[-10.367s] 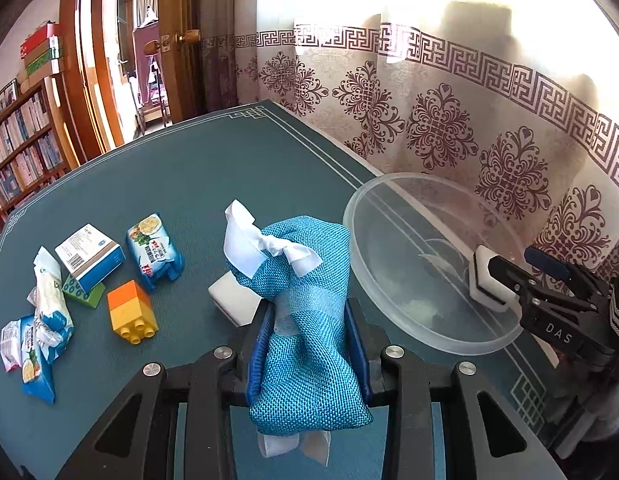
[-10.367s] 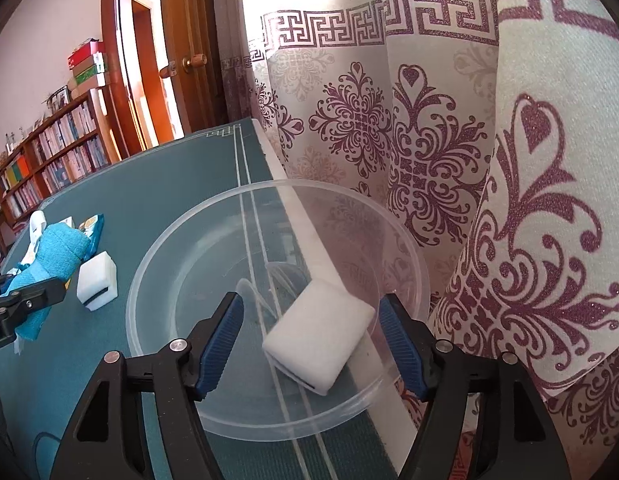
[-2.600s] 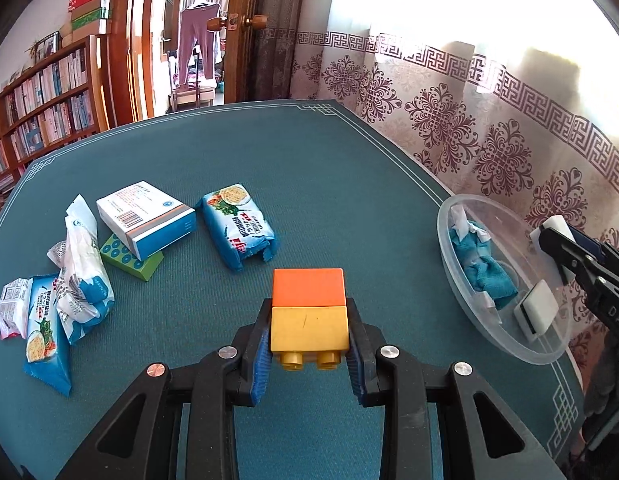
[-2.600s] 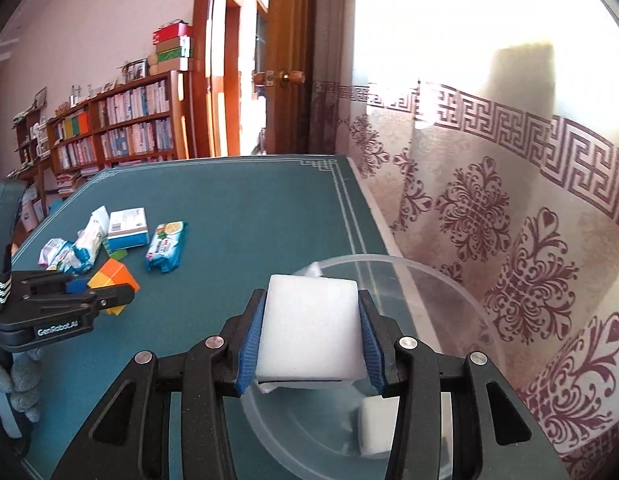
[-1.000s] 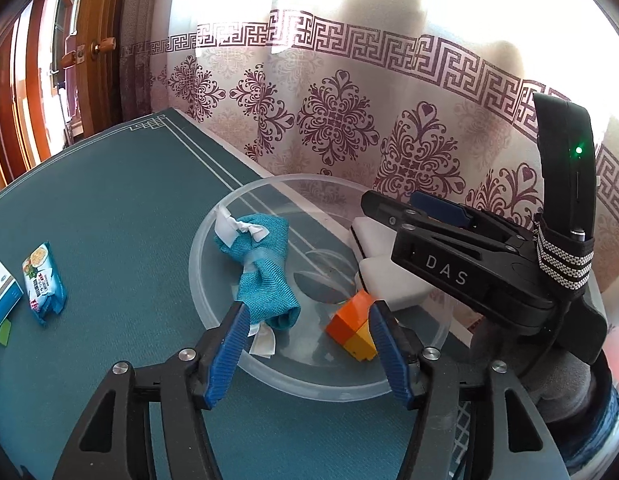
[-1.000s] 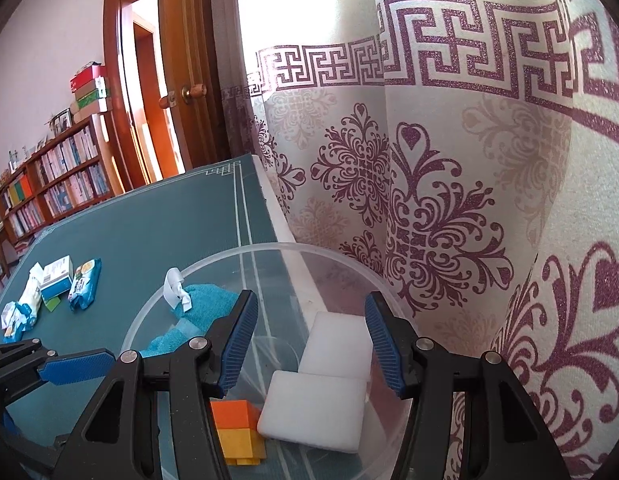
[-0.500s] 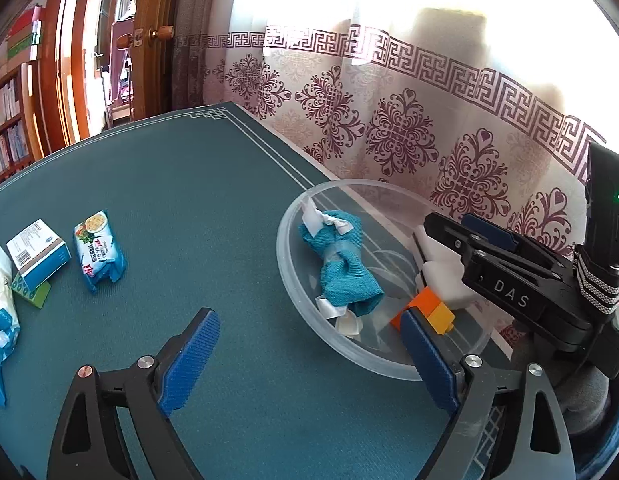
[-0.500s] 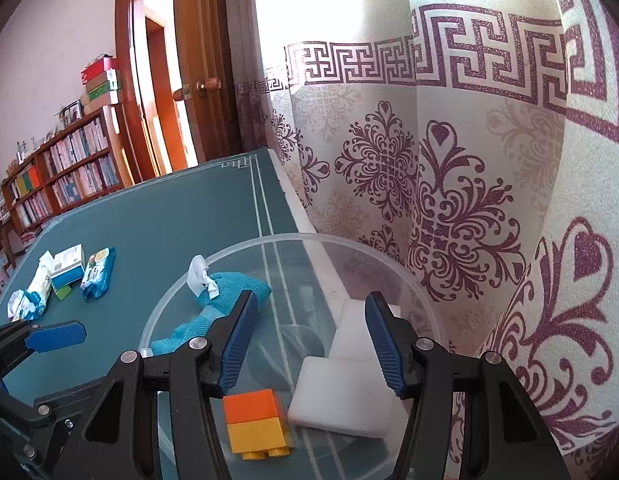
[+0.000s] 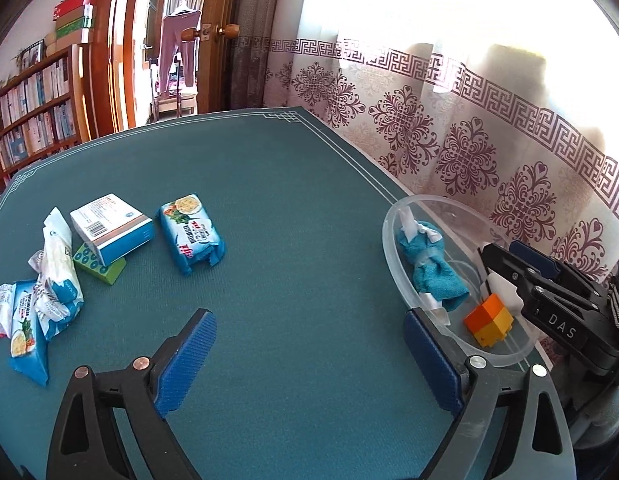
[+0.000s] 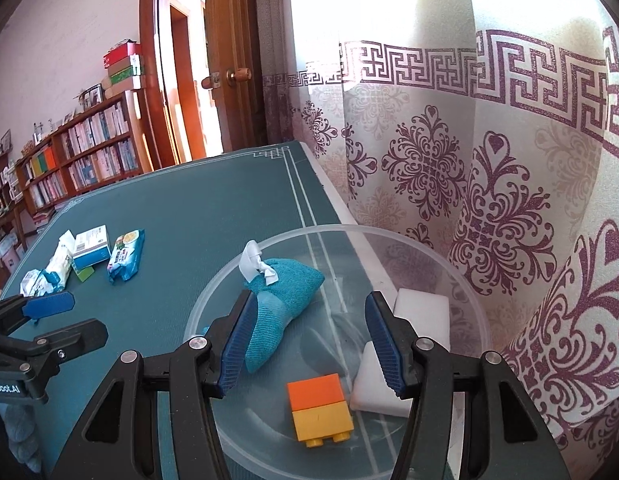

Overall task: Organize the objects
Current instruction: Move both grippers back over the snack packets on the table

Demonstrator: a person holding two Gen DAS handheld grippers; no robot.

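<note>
Pictured in the left wrist view: left gripper (image 9: 309, 360) at lower centre, fingers (image 9: 185, 360) spread wide and grasping nothing above bare green tabletop (image 9: 269, 208). At right of frame, clear plastic bowl (image 9: 393, 264) near the tabletop's edge, beside the patterned curtain (image 9: 469, 144). Inside the bowl: teal cloth bundle (image 9: 433, 272) tied with white strips, and orange-and-yellow toy block (image 9: 489, 320) just beside it. Over the bowl's far side, right gripper (image 9: 521, 264), partly hiding something white, probably the foam pads, though hard to tell from this angle.

At left of frame, well apart from the bowl: blue snack packet (image 9: 191, 232), white-and-blue carton (image 9: 111, 226) resting on a flat green block (image 9: 101, 266), and a crumpled cluster of wrappers (image 9: 37, 296) toward the left edge.

Pictured in the right wrist view: right gripper (image 10: 313, 344) at lower centre, fingers (image 10: 383, 346) parted and empty above the bowl (image 10: 461, 292). Below them, cloth bundle (image 10: 281, 296) at left, toy block (image 10: 319, 408) at bottom centre, 2 white foam pads (image 10: 423, 312) at right, the nearer touching the block. Left gripper (image 10: 49, 316) at lower left, over the tabletop (image 10: 213, 216). Packets and carton (image 10: 91, 246) at middle left; bookshelves (image 10: 69, 156) and wooden door (image 10: 229, 60) at upper left.
</note>
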